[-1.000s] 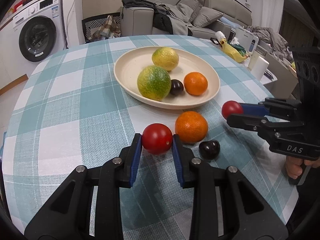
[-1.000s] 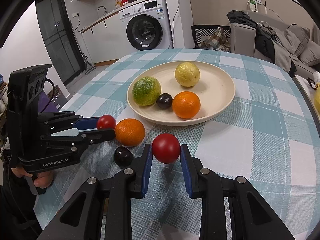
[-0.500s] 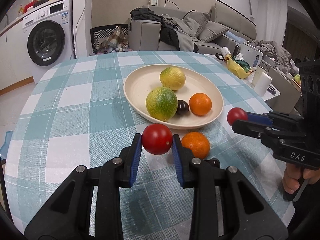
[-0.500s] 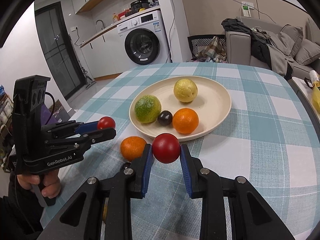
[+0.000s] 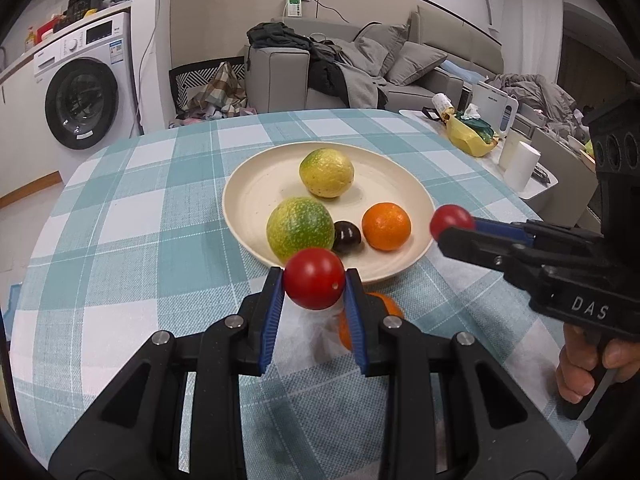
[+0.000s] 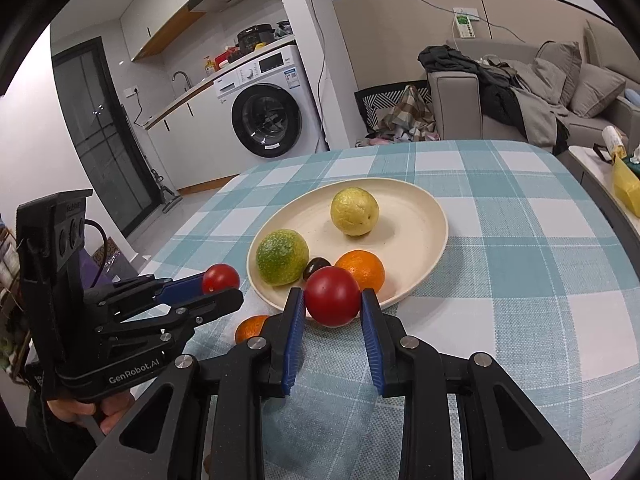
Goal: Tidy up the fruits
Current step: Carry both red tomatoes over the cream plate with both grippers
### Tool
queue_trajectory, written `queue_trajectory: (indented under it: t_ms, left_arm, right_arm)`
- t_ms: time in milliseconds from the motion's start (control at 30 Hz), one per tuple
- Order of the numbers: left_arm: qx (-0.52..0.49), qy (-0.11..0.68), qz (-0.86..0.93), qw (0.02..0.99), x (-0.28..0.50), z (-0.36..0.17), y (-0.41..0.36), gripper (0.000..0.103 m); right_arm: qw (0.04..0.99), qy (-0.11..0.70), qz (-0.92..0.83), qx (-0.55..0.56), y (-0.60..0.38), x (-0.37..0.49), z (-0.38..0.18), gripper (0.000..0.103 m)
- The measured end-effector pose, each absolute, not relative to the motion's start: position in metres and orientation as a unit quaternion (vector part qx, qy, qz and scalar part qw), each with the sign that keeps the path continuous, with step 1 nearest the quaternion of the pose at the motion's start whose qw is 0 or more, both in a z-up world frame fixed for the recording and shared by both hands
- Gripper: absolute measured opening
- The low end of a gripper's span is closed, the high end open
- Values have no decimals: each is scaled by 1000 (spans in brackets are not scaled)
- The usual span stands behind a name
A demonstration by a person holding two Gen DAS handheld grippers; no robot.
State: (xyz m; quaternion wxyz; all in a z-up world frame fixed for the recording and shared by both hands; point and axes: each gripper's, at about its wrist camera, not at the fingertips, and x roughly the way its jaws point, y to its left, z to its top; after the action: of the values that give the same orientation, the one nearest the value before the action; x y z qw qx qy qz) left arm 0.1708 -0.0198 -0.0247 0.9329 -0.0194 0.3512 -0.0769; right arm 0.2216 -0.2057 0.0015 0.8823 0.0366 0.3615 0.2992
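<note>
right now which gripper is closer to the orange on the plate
Right. The right gripper, gripping a tomato, is at the plate rim just before the orange. The left gripper, gripping another tomato, is in front of the green citrus.

— What's behind the table?
— At upper left, a white washing machine (image 5: 82,98) under a counter (image 6: 192,92); a grey sofa (image 5: 400,68) heaped with clothes fills the upper middle.
— And the walls?
— Pale, with a dark glass door (image 6: 100,136) at the left of the right wrist view.
</note>
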Motion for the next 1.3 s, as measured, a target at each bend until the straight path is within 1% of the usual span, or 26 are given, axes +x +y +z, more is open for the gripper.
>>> queue_trajectory:
  t_ms: [667, 1300]
  left_arm:
    - [3, 366, -88, 926, 207, -35, -32, 27]
    - [-17, 376, -83, 923, 227, -39, -22, 27]
  right_arm:
    - [871, 388, 299, 30, -180, 242, -14, 29]
    - [878, 396, 267, 35, -183, 260, -18, 29]
